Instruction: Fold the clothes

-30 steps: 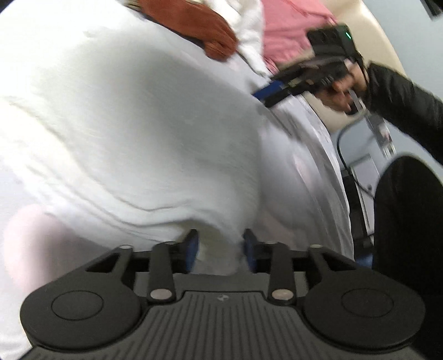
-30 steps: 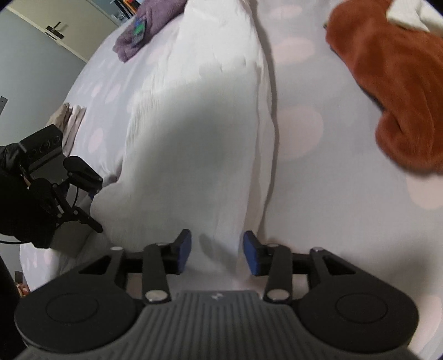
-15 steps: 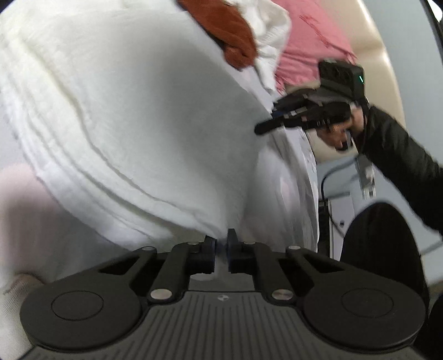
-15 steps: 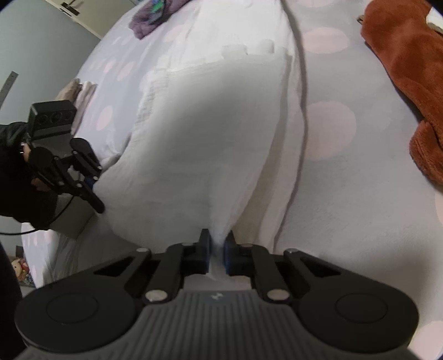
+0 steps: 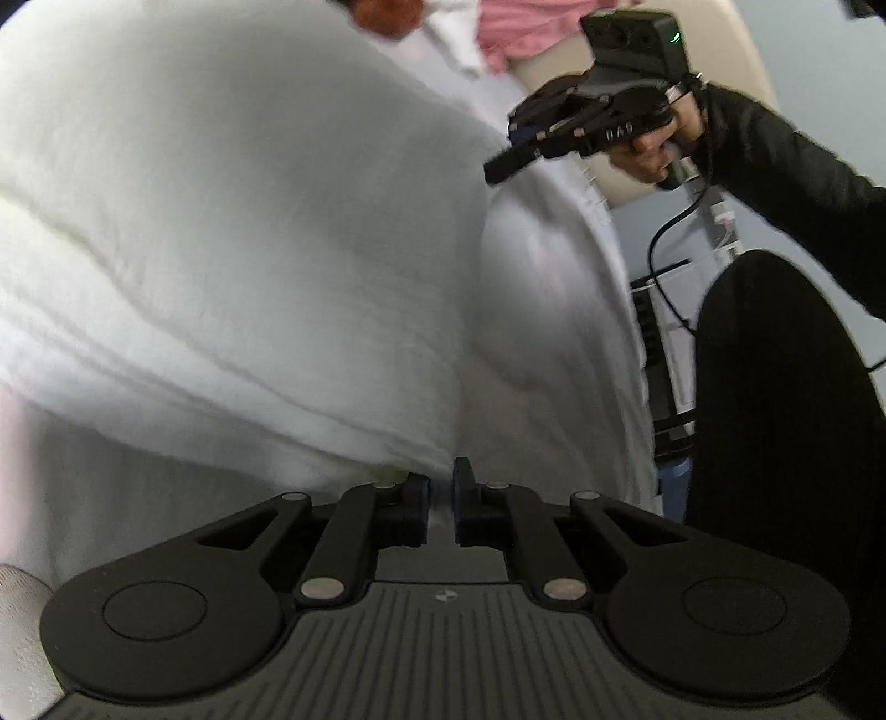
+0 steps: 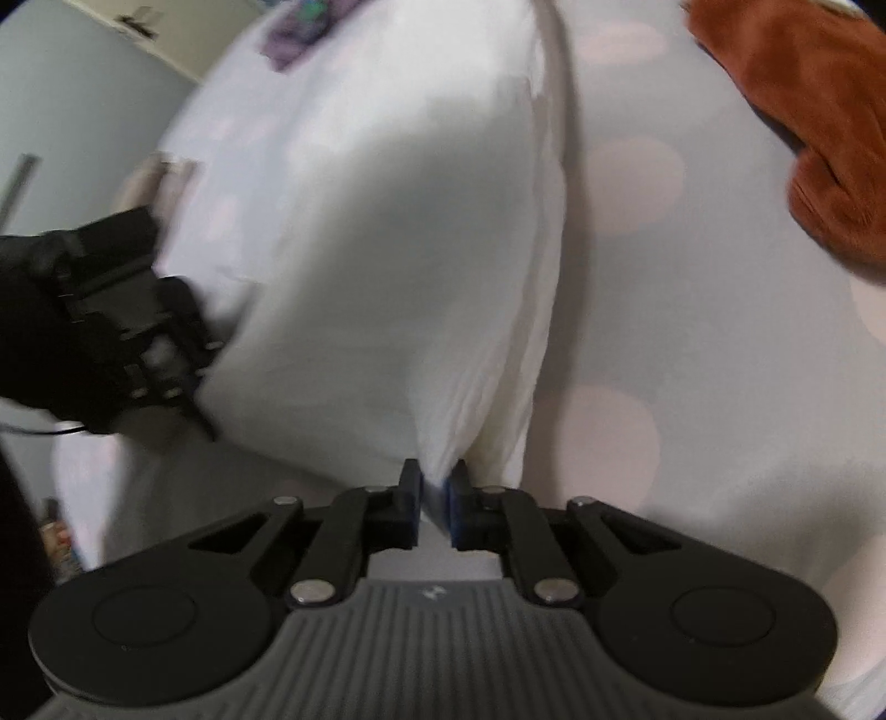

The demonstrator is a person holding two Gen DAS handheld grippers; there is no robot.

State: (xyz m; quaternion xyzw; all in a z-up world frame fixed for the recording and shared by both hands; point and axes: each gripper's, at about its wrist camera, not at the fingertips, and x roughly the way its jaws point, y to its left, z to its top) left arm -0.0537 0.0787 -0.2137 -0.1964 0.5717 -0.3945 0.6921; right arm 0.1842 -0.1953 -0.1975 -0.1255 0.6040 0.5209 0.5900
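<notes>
white garment (image 6: 387,249) pinched in both hand-held grippers

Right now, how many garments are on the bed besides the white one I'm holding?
3 visible: a rust one far right, a purple one at the far end, a pink one beyond. More may be hidden.

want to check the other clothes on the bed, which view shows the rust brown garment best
The right wrist view. The rust brown garment fills its upper right corner, lying on the spotted bedsheet apart from the white garment. The left wrist view catches only a blurred sliver of it at the top edge, past the white cloth.
</notes>
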